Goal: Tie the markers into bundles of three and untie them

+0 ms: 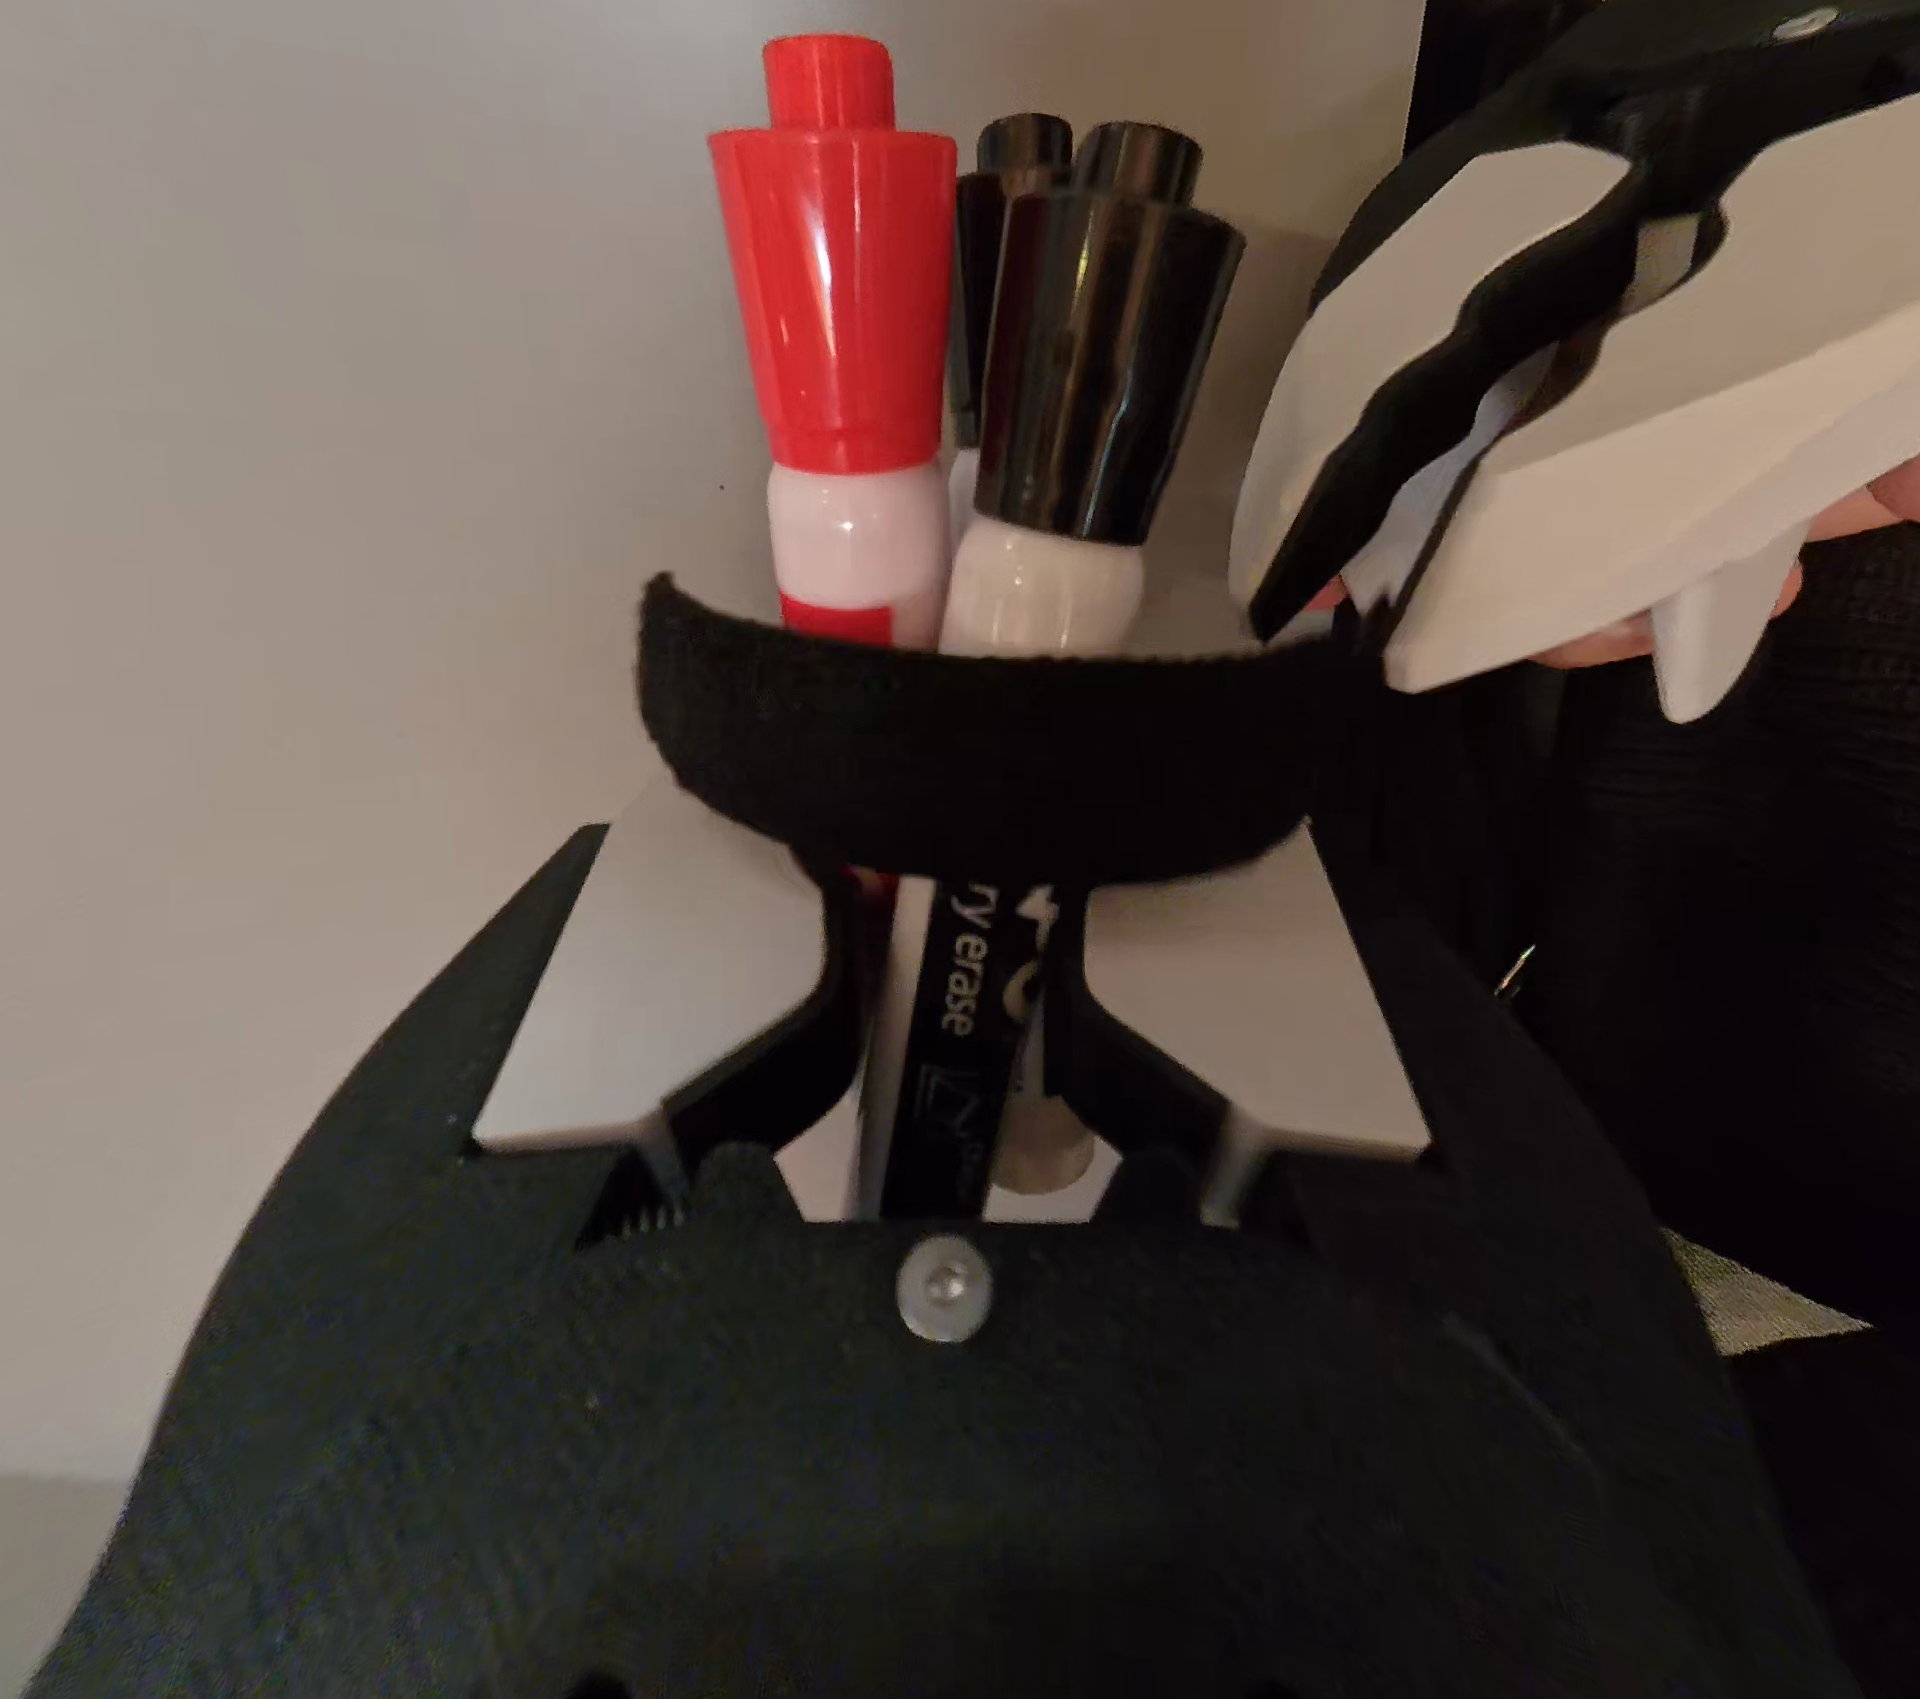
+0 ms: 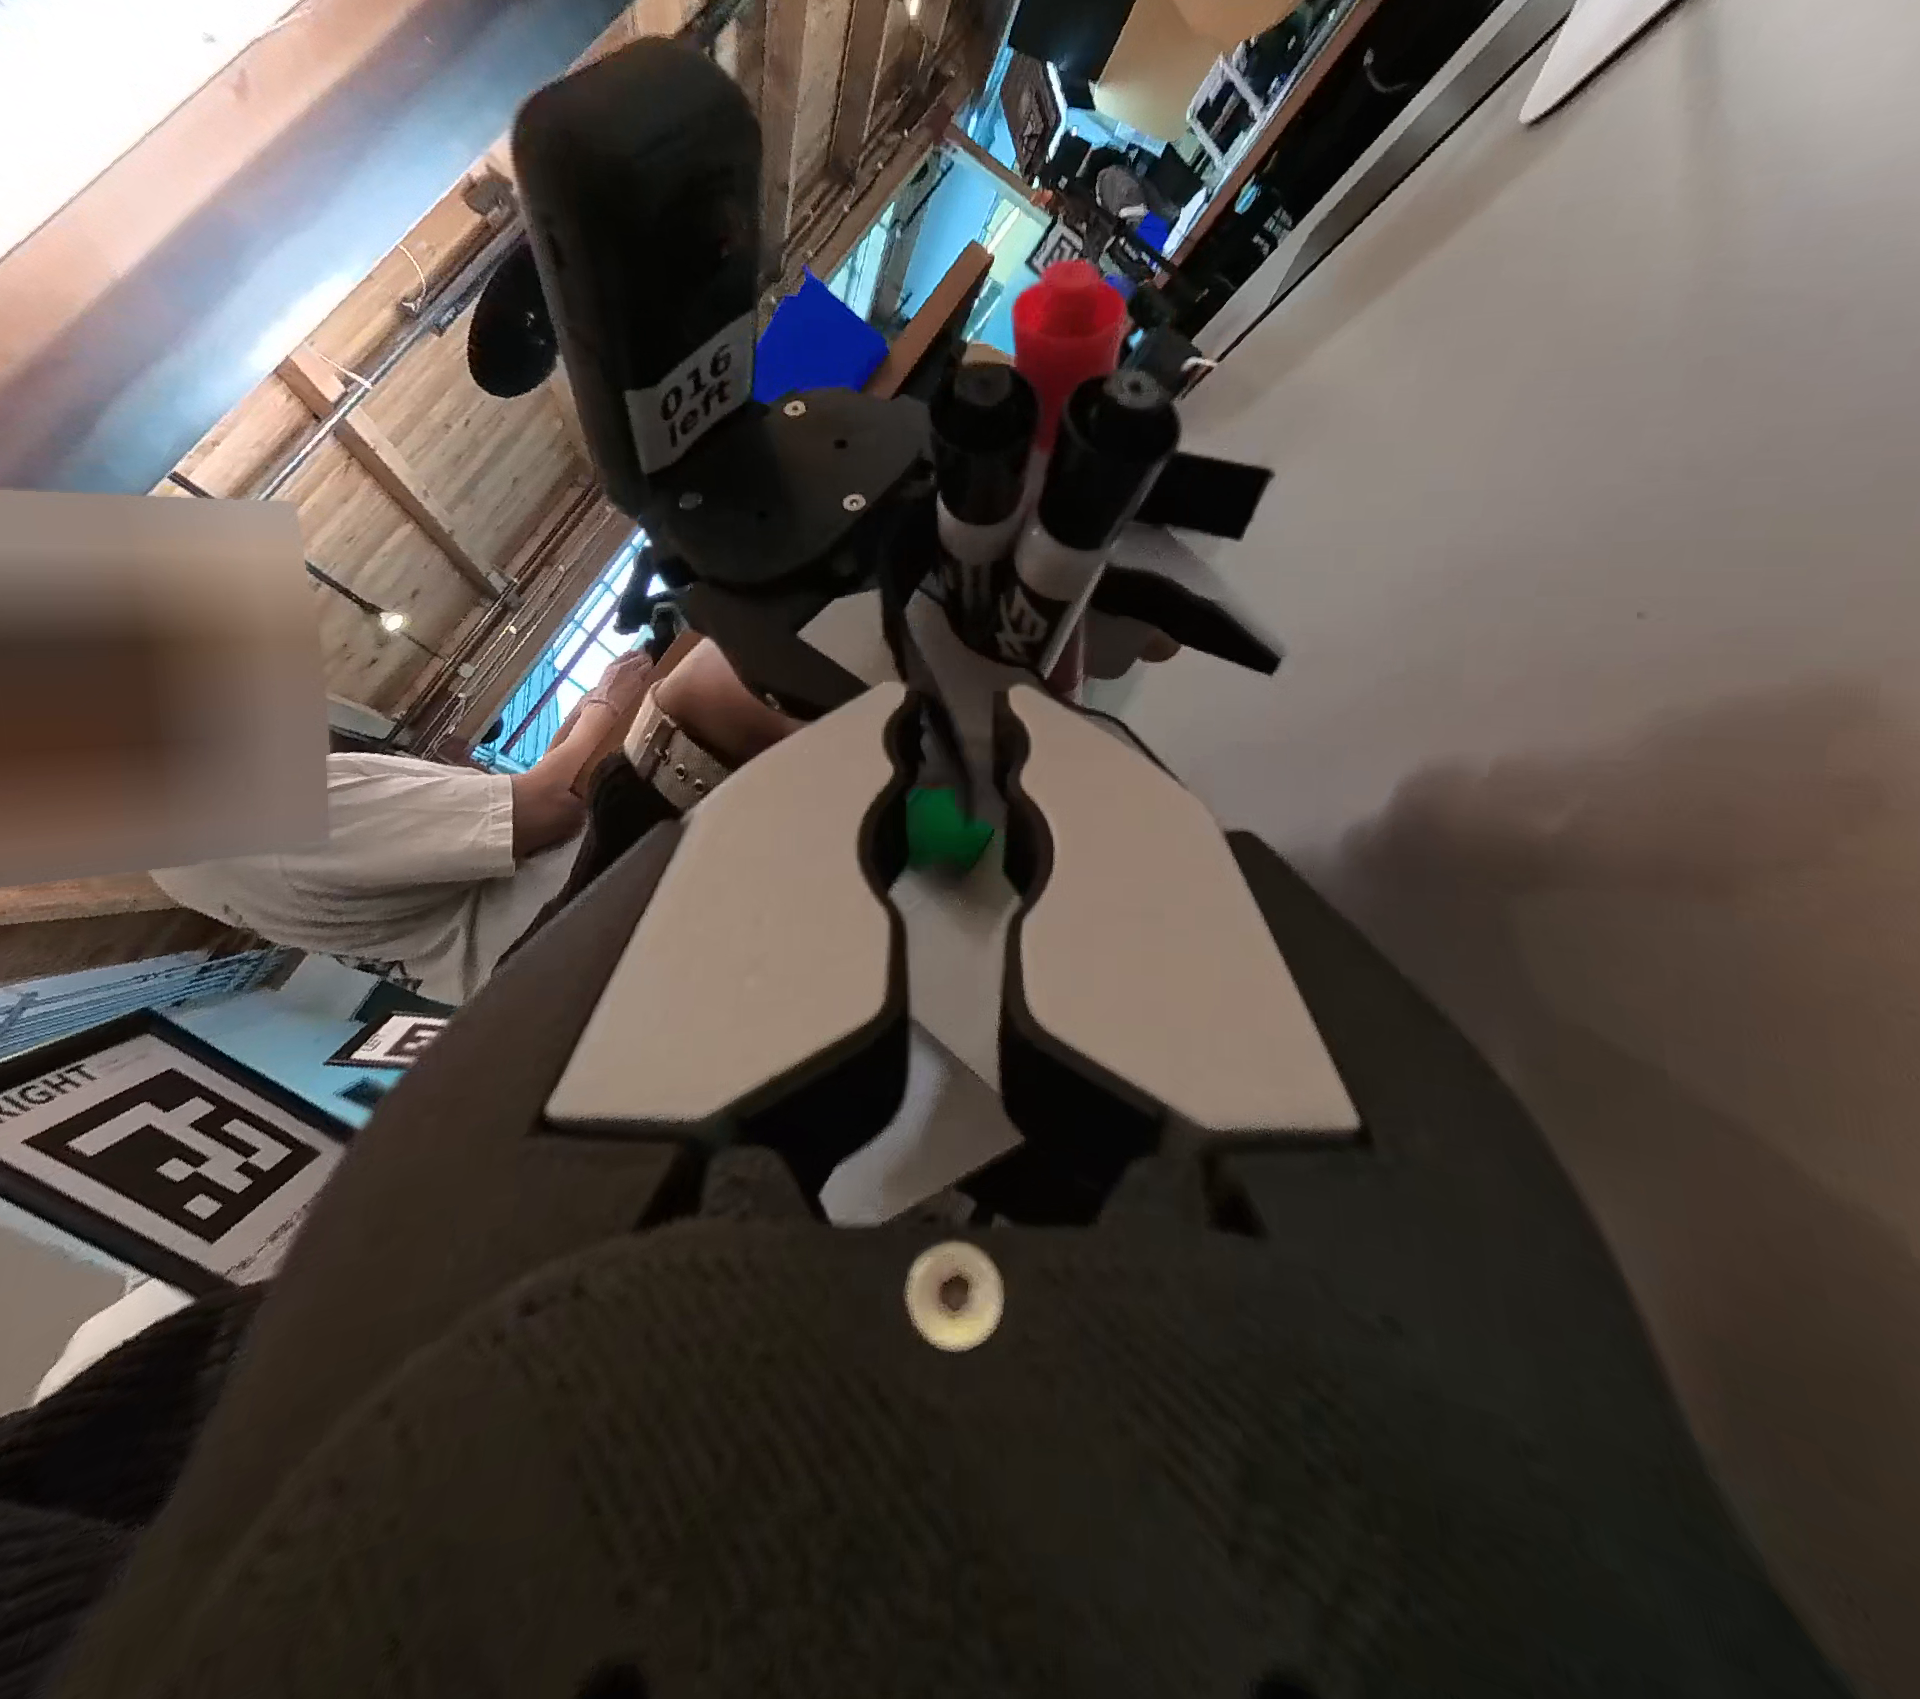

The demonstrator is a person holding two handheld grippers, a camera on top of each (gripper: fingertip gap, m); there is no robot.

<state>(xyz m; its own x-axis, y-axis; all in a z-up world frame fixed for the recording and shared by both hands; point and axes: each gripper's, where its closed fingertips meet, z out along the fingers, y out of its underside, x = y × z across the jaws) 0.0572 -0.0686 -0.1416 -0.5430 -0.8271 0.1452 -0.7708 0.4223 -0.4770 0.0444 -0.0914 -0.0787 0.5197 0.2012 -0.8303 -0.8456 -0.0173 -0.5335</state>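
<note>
Three dry-erase markers held upright in a bundle: one red-capped marker (image 1: 831, 278) beside two black-capped markers (image 1: 1101, 361), caps up, in front of a pale table surface (image 1: 364, 299). Left gripper (image 1: 956, 953) pinching the marker barrels low down, below a black hook-and-loop strap (image 1: 966, 745) curving loosely around the front of the bundle. Right gripper (image 1: 1340, 600) coming in from the right, fingers pressed together on the strap's end. From the right wrist view, a green-capped marker (image 2: 943, 834) lying on the table, glimpsed through the gap behind the closed fingers.
</note>
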